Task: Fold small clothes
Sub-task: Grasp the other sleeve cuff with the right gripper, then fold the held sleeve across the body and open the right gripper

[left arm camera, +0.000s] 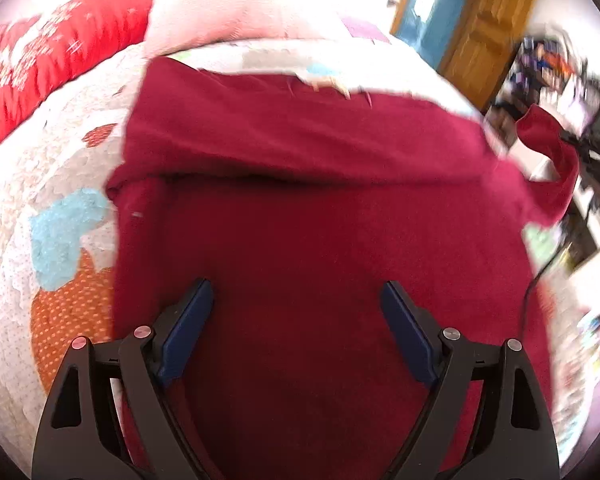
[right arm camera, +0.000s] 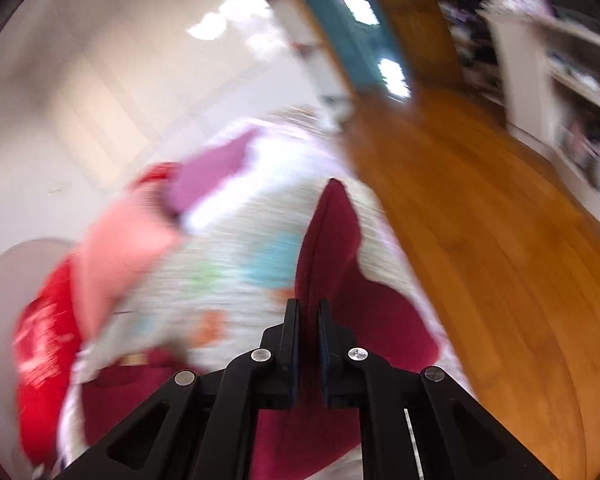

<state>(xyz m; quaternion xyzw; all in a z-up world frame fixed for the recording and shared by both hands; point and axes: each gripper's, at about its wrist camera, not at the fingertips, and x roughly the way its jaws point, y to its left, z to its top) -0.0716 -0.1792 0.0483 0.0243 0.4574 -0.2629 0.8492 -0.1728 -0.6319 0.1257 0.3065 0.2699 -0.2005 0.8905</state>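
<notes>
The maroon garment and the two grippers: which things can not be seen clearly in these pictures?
- Maroon garment: left wrist view, its near end is cut off behind the open left gripper.
- Raised maroon flap: right wrist view, motion blur; the right gripper seems shut on it.
- Shelf contents: too blurred to name.
</notes>
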